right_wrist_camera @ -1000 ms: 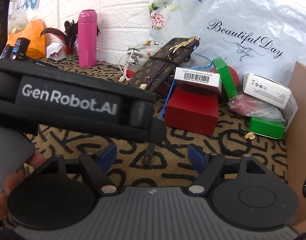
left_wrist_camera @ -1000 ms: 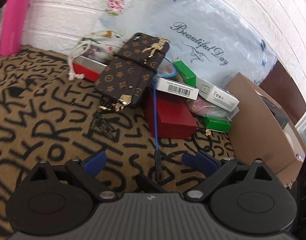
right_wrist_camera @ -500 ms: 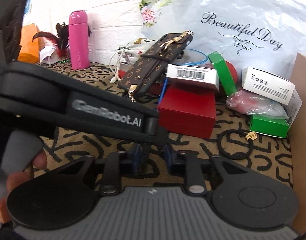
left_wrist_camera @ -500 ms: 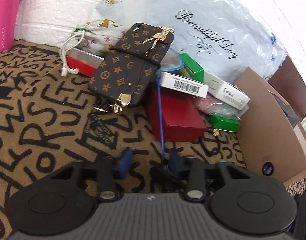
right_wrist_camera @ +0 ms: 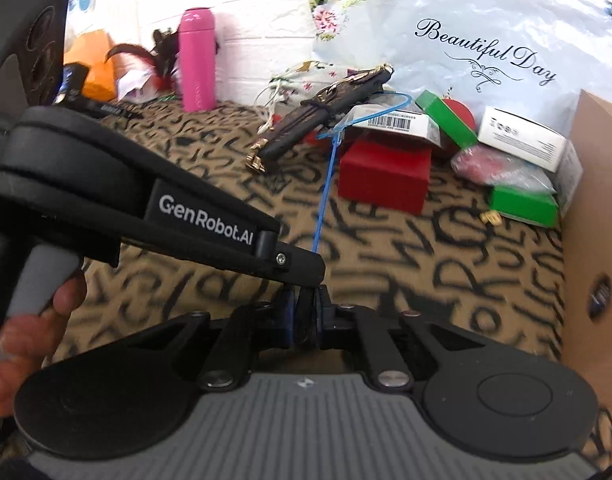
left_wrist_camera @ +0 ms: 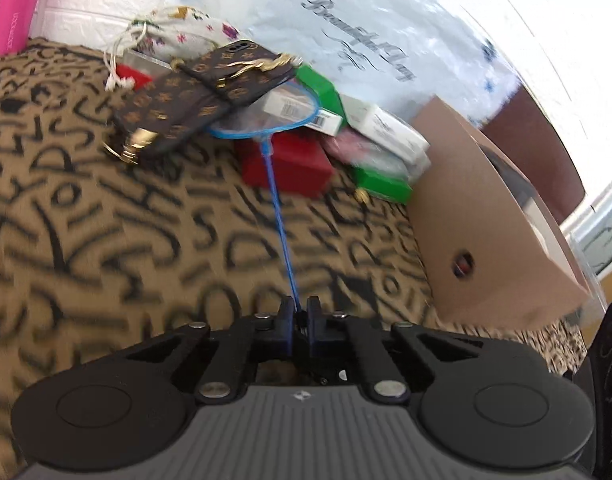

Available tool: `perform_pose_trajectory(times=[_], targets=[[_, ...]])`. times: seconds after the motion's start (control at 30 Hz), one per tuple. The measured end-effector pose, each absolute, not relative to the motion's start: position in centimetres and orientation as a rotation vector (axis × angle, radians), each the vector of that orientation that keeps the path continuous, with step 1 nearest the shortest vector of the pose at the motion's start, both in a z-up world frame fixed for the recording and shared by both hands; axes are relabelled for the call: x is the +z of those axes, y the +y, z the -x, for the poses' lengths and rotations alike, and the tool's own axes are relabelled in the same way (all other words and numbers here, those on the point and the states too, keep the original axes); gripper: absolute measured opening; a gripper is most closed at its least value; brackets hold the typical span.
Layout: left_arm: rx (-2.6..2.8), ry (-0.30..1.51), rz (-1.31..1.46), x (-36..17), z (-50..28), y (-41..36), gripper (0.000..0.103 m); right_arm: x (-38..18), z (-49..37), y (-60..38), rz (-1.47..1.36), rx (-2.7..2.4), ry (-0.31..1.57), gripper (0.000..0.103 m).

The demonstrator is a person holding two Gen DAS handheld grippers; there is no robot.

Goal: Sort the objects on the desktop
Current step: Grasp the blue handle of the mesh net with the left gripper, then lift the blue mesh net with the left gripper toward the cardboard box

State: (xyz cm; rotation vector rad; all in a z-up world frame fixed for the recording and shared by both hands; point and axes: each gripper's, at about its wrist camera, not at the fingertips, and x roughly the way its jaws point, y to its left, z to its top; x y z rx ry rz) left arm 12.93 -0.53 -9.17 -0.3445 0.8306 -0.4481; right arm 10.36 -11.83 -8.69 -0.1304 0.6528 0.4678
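A small blue net point(left_wrist_camera: 266, 120) on a thin blue rod with a black handle reaches from the grippers to the pile at the back. My left gripper point(left_wrist_camera: 300, 312) is shut on its handle end. My right gripper point(right_wrist_camera: 306, 312) is shut on the same black handle, right beside the left gripper's body point(right_wrist_camera: 210, 220). The net's hoop point(right_wrist_camera: 365, 114) lies under a brown monogram phone case point(left_wrist_camera: 202, 96) and over a white barcode box point(right_wrist_camera: 401, 124) and a red box point(right_wrist_camera: 385, 176).
Green boxes point(right_wrist_camera: 521, 200), a white box point(right_wrist_camera: 521, 140), a pink bag point(right_wrist_camera: 501, 164) and a floral plastic bag point(right_wrist_camera: 465, 20) crowd the back. A cardboard box point(left_wrist_camera: 489, 216) stands at the right. A pink bottle point(right_wrist_camera: 197, 60) stands by the white brick wall.
Both grippers closed from open onto the net's black handle. The net has lifted, raising the phone case's far end, and the view has pulled back.
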Motion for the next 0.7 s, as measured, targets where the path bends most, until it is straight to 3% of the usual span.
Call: perform_pose_trajectory(times=[0.7], targets=[[-0.504,0.908,0.395,-9.4,2.0,-3.9,0.004,-7.9,7.1,-18.1,0.122,0.537,0.728,0.007]])
